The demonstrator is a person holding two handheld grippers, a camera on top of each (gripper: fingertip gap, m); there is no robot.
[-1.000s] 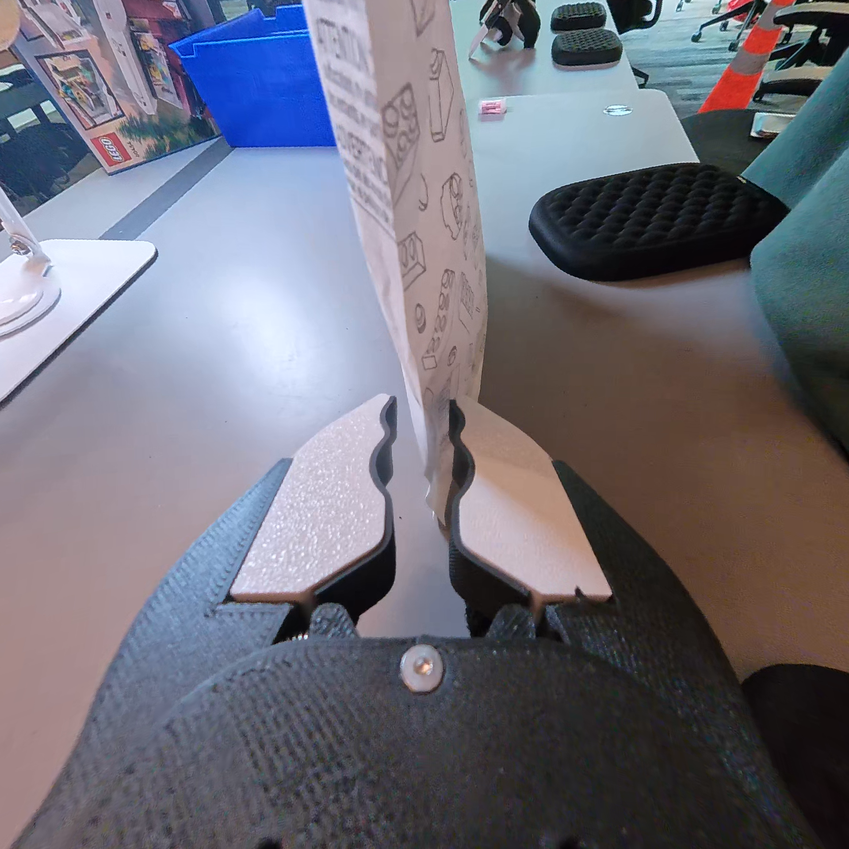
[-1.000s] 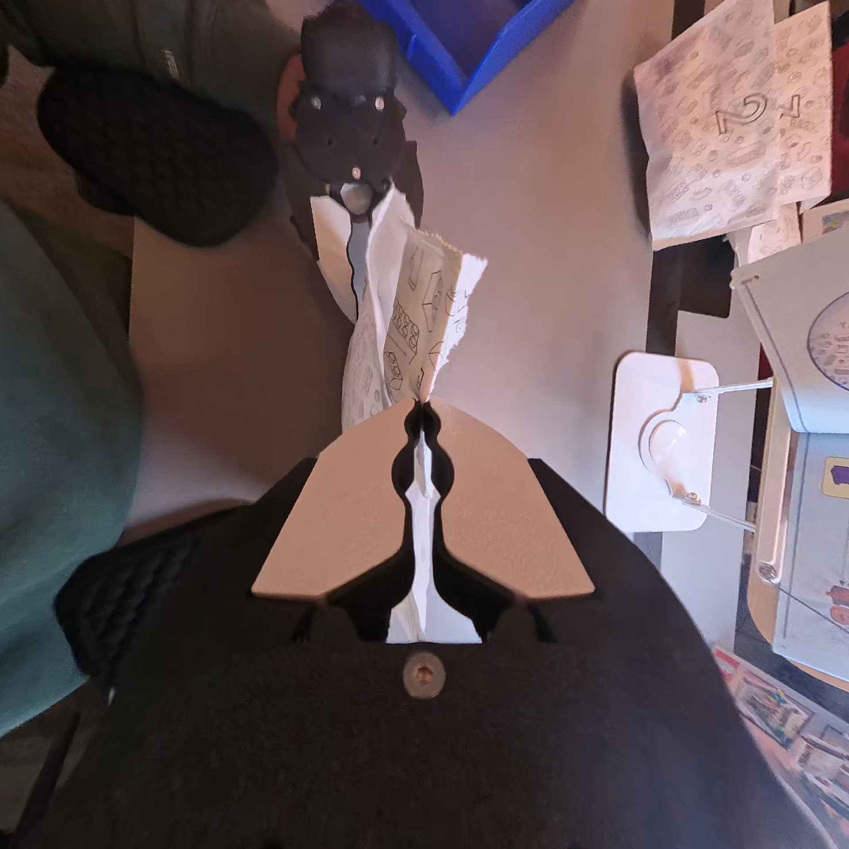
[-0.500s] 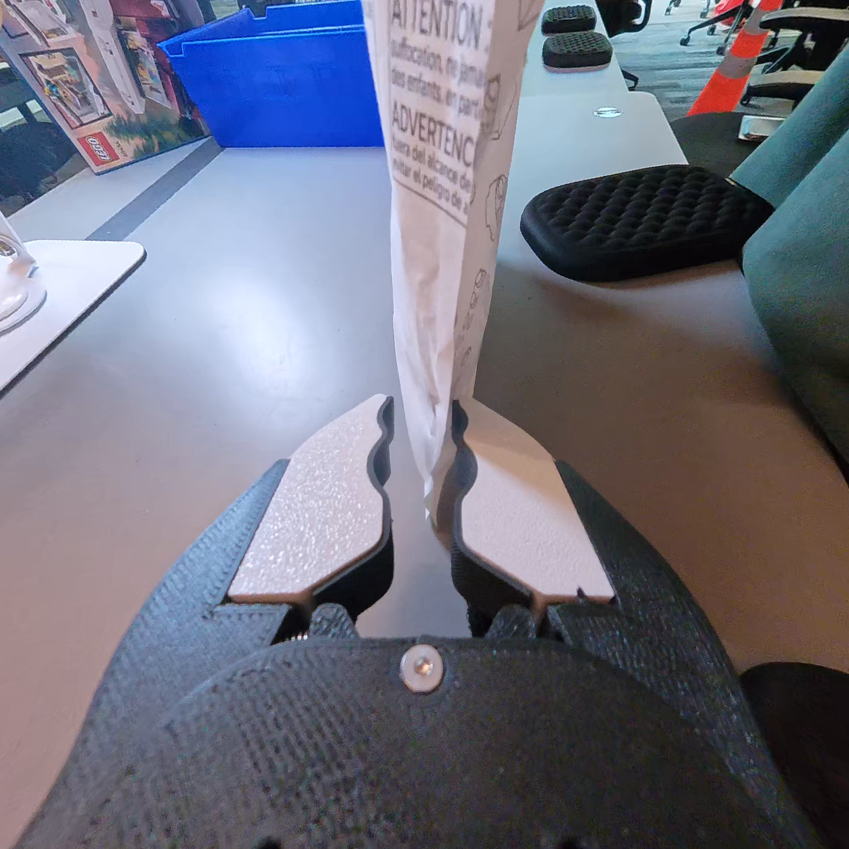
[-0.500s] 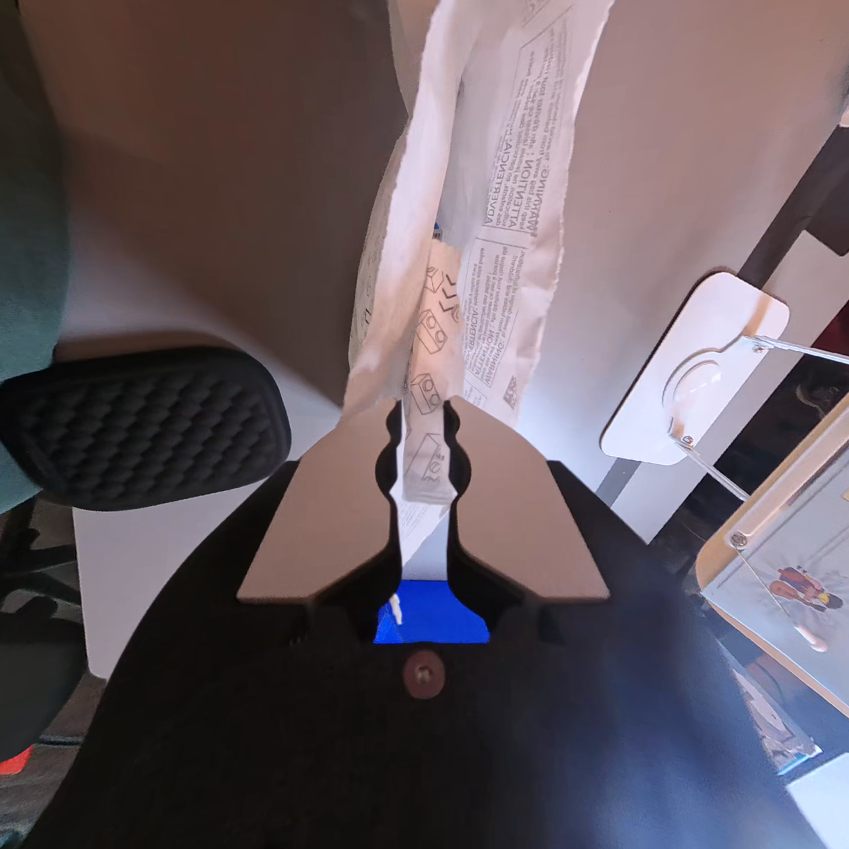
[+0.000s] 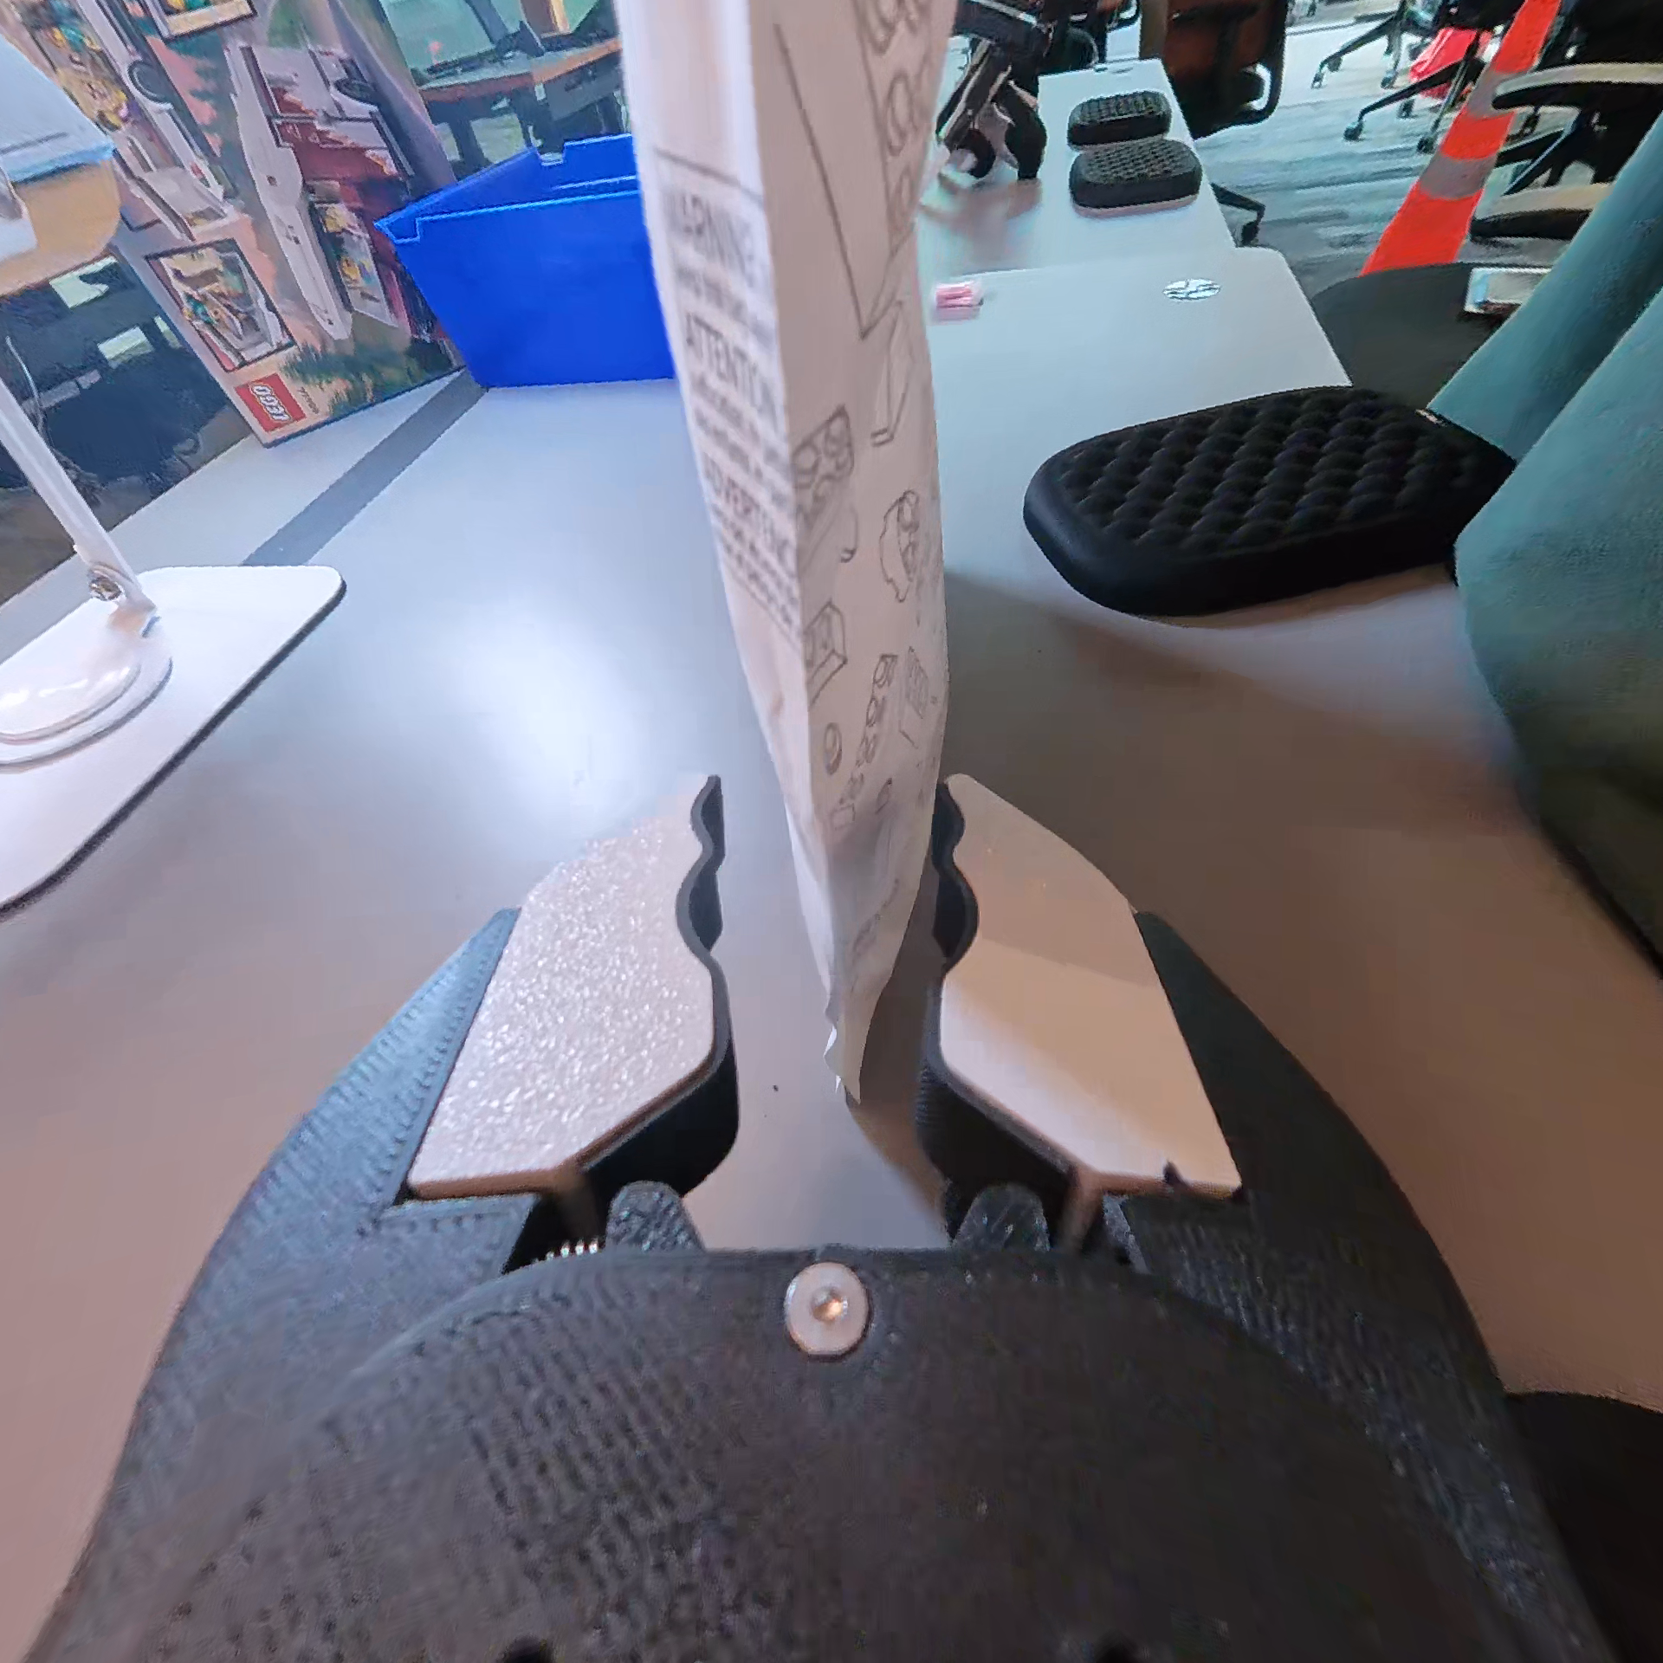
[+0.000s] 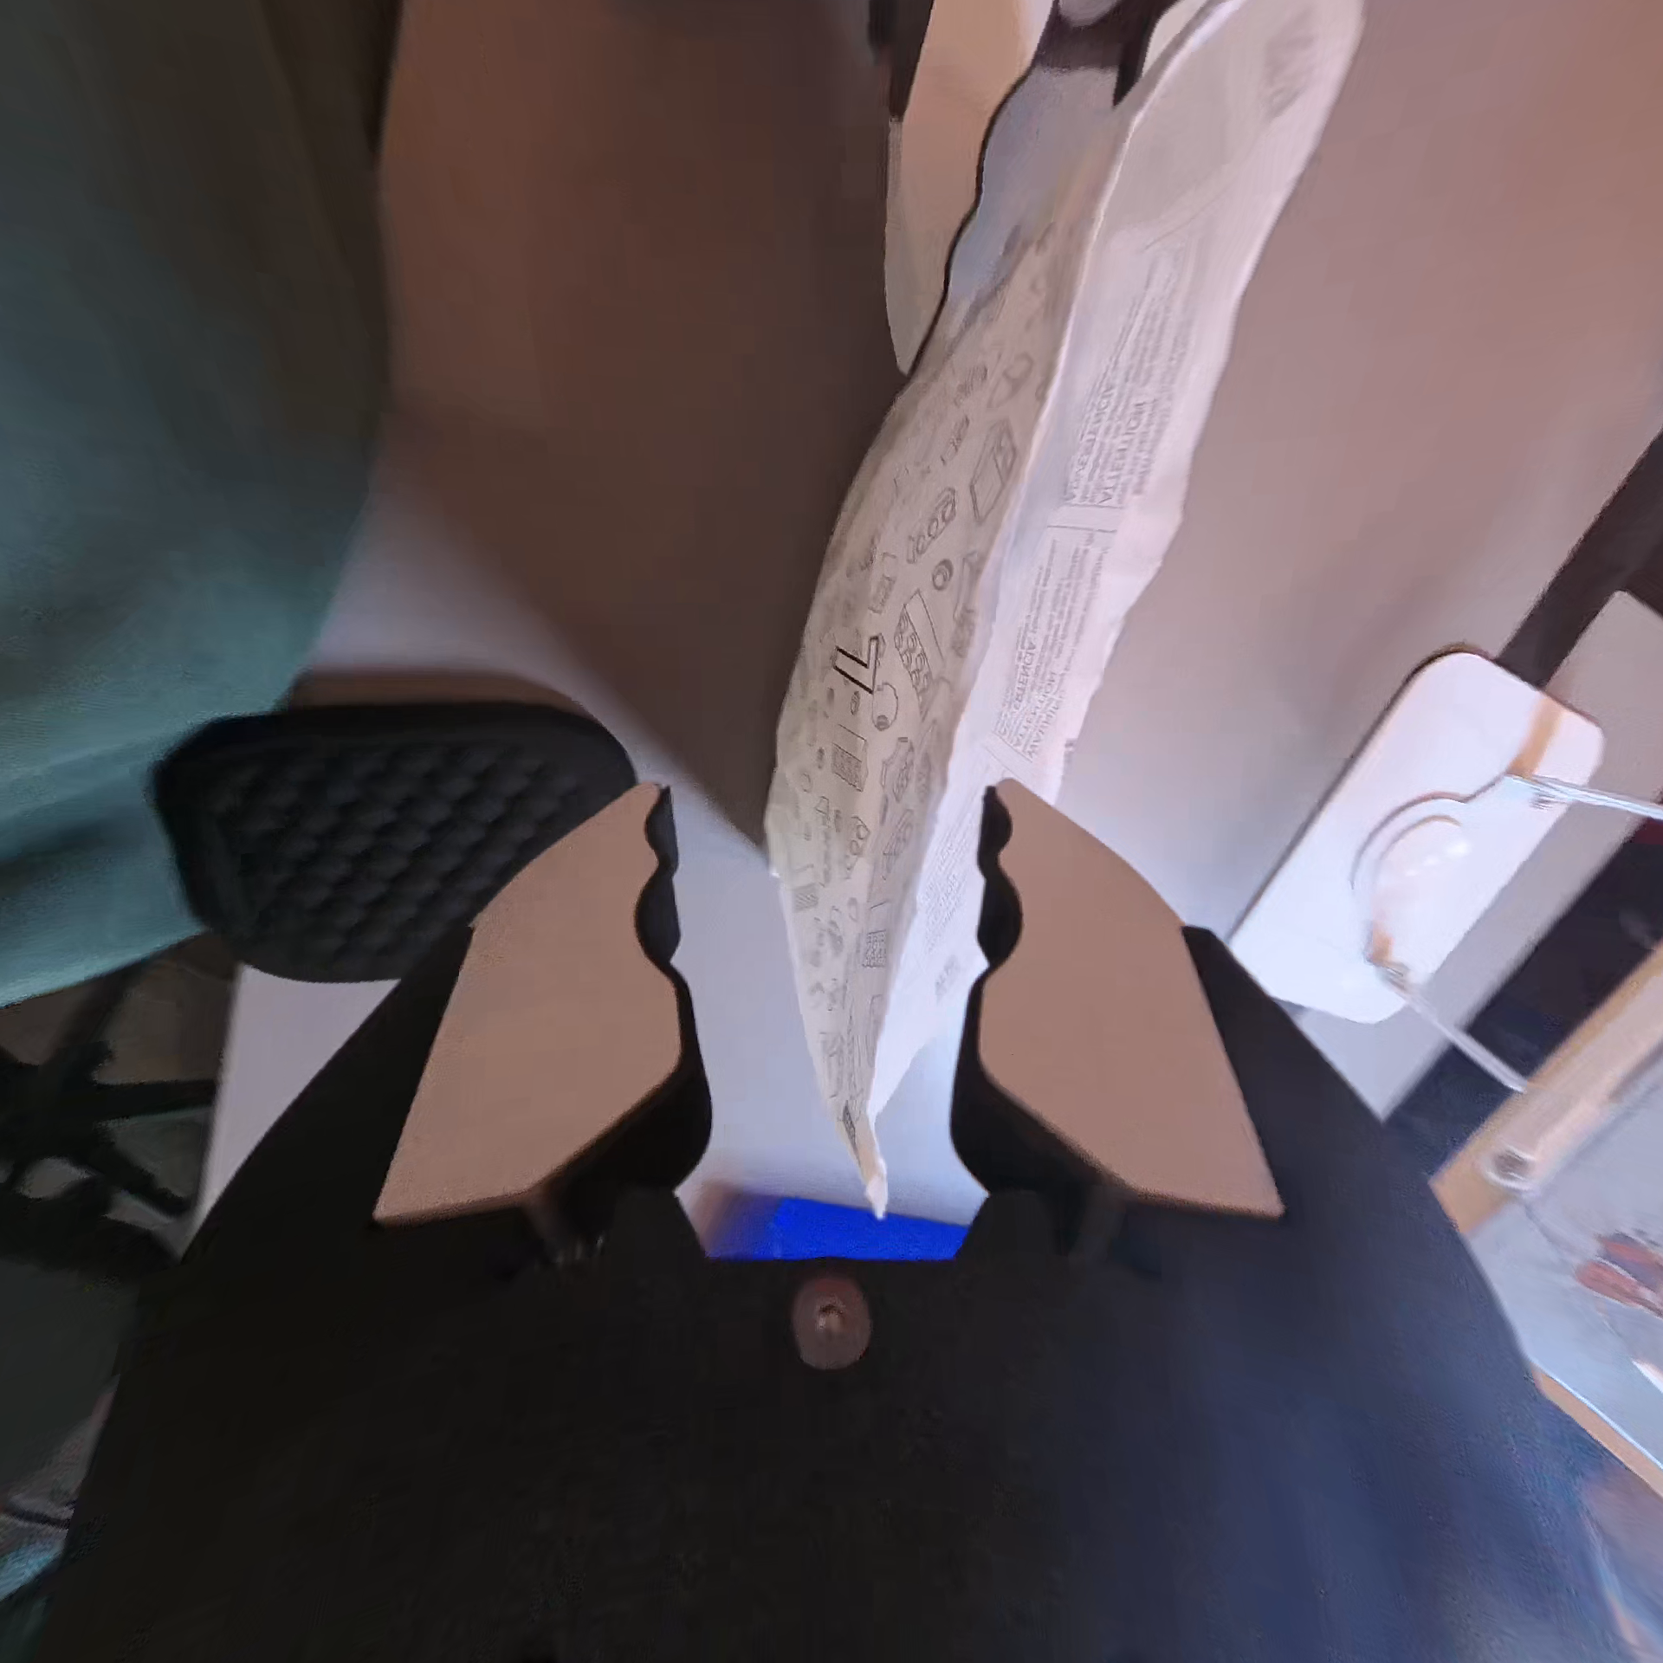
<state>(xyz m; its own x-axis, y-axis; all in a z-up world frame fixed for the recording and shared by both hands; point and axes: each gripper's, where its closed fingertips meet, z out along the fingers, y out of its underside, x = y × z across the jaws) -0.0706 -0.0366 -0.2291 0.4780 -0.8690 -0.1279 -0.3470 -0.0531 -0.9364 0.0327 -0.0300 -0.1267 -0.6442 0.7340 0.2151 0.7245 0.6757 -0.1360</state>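
A white paper bag printed with brick drawings [image 5: 810, 450] stands upright between the jaws of my left gripper [image 5: 832, 792]. Its lower end lies close against the right pad [image 5: 940, 864], and a clear gap separates it from the left pad [image 5: 706, 864], so this gripper is open. In the right wrist view the same bag [image 6: 972, 585] passes between the wide-open jaws of my right gripper [image 6: 828, 796]. It lies near the right fingertip [image 6: 994, 810] and well clear of the left one. The bag's far end runs off the top of that view.
On the grey table [image 5: 450, 720] are a black padded rest [image 5: 1260, 504], a white lamp base [image 5: 135, 648], a blue bin [image 5: 540, 288] and a boxed building set [image 5: 270, 225]. A teal sleeve [image 5: 1575, 585] is at the right. The rest [image 6: 387, 837] and lamp base [image 6: 1404, 855] also show in the right wrist view. There is about 15 cm between the tips of the two grippers.
My right gripper was shut on the bag's torn end a second ago and has since opened wide. My left gripper's jaws also widened, and its left pad now stands off the bag.
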